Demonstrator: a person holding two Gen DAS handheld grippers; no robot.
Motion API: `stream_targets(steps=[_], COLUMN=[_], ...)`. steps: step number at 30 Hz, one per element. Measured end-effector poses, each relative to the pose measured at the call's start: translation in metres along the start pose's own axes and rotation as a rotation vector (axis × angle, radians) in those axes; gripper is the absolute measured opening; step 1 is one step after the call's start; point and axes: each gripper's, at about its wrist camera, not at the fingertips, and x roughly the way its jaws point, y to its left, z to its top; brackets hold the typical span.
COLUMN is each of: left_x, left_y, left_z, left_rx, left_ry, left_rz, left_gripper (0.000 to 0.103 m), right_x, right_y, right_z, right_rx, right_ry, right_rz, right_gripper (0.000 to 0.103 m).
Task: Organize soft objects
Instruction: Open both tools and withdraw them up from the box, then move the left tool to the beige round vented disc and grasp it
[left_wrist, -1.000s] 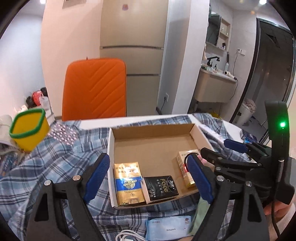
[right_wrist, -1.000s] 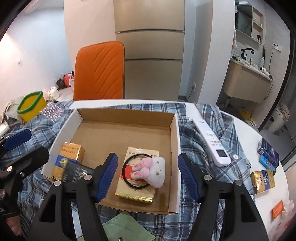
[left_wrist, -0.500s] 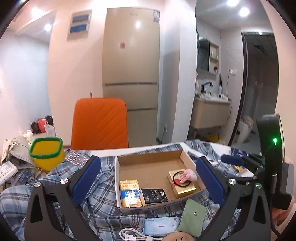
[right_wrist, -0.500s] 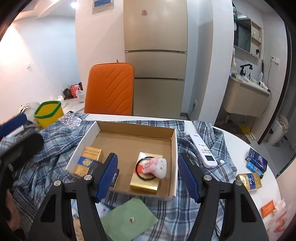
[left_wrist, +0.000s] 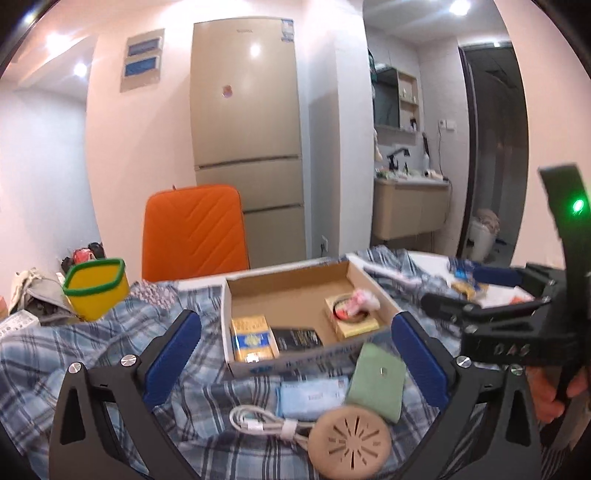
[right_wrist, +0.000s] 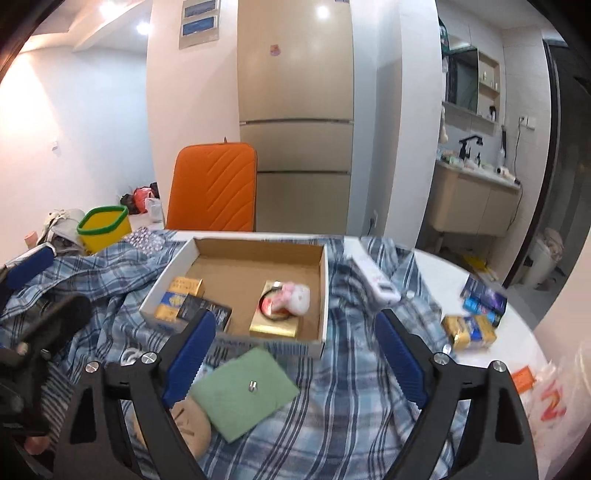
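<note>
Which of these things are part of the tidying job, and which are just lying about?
Part of the job: cardboard box, plush bunny inside it, green pouch, plaid shirt.

Lying about: remote control, yellow bin, orange chair, charging cable.

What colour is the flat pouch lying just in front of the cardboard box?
Pale green pouch with a small metal snap; clearest in the right wrist view.

White table (right_wrist: 436, 266), plaid cloth (right_wrist: 351, 369) spread over it, seemingly a shirt

Remote (right_wrist: 375, 282) blurred; bag (right_wrist: 554, 402) cut off rt.
</note>
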Motion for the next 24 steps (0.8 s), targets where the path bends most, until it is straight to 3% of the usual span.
stream_targets(steps=[6, 10, 16, 24], left_x=[0.009, 0.007, 0.003, 0.009], left_y=[-0.001, -0.008, -0.007, -0.011], left_z=[-0.018, -0.029, -0.033, -0.036], left_rx=[0.008, 0.034, 0.021, 0.056], left_ry=[0.073, 0.086, 0.078, 0.126], left_rz=[-0.038, -0.042, -0.077, -0.097], left_gripper=[0.103, 0.103, 0.103, 0.103], right_x=[-0.009, -0.010, -0.004, -0.005], right_y=[-0.006, -0.009, -0.006, -0.004], right_z=[-0.023, -0.035, -0.043, -0.045], right_rx=[0.030, 0.055, 0.026, 0.009], right_ry=[-0.003, -0.003, -0.005, -0.014], right_rz=[0.001, 0.012, -0.037, -0.071], right_gripper=[0.090, 0.090, 0.090, 0.090])
